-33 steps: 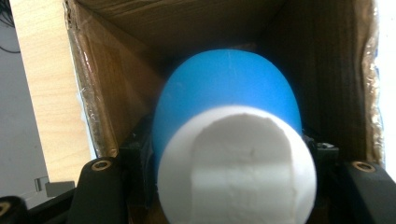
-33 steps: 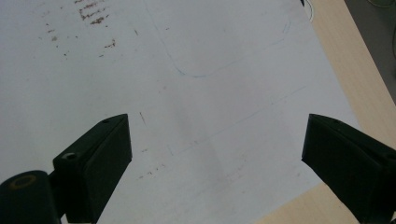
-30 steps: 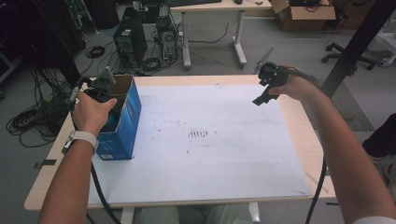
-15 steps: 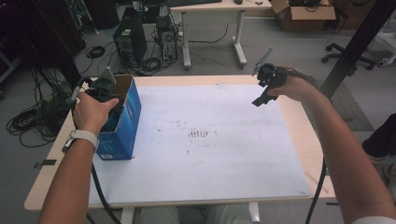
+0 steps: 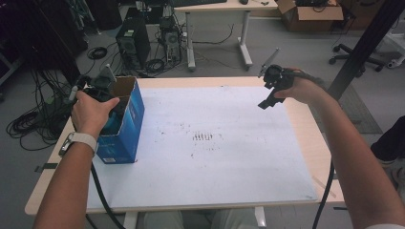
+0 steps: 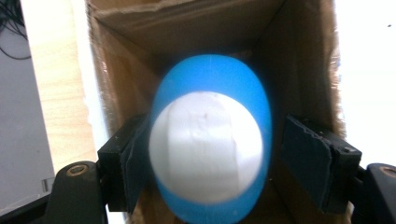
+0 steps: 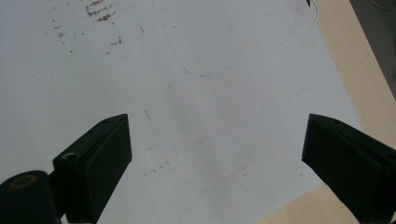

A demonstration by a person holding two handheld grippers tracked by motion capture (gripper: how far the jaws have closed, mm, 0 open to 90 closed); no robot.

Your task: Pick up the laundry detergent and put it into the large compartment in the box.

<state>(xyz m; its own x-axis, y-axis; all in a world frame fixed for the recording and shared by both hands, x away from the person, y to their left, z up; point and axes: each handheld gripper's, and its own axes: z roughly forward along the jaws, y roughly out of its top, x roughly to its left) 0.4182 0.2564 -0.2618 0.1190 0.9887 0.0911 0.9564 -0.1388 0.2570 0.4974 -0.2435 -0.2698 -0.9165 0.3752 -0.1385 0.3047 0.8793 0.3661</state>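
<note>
Left gripper points down into the open blue box, which stands upright at the table's left edge, partly on the white sheet. In the high view the left hand covers the box mouth, and a wristband shows on that arm.

In the left gripper view a blue-and-white ball sits between the jaws, inside the brown cardboard walls of the box. It is blurred. The jaws have just been opening: the right-hand pad stands clear of the ball with a gap showing; the left-hand pad is at the ball's edge, and contact there cannot be told. Grip released, ball loose between the jaws. Whether the ball rests on the box bottom cannot be seen.

Right gripper is held above the far right part of the sheet, near the table's right edge, well apart from the box. In the high view the right hand holds it up off the surface. Its jaws stand spread wide with nothing between them; bare sheet with faint pen lines and brown specks lies below, and a strip of wooden tabletop shows at the side.

Dark scuff marks sit near the sheet's middle.
</note>
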